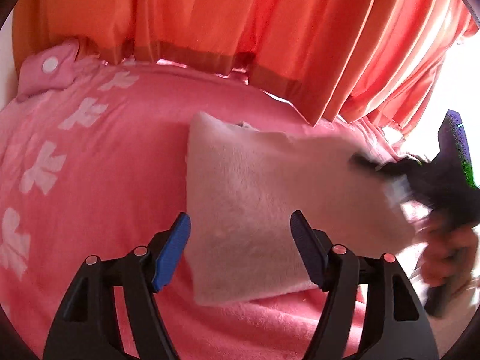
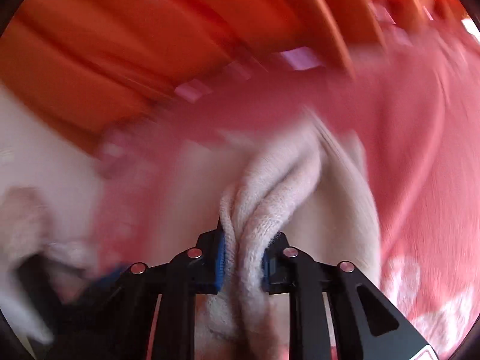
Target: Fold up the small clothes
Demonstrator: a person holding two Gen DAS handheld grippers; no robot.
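A small cream fleece garment (image 1: 264, 198) lies folded over on the pink bedspread (image 1: 114, 156), its right side lifted. My left gripper (image 1: 240, 249) is open, its blue pads apart over the garment's near left edge, holding nothing. My right gripper (image 2: 243, 258) is shut on a bunched fold of the cream garment (image 2: 270, 186); it appears blurred at the right of the left wrist view (image 1: 375, 168), pulling the cloth.
Orange curtains (image 1: 210, 24) hang behind the bed. A pink pillow (image 1: 51, 69) with a white dot sits at the far left. White bow patterns (image 1: 42, 168) mark the bedspread. Bright window light shows at the right.
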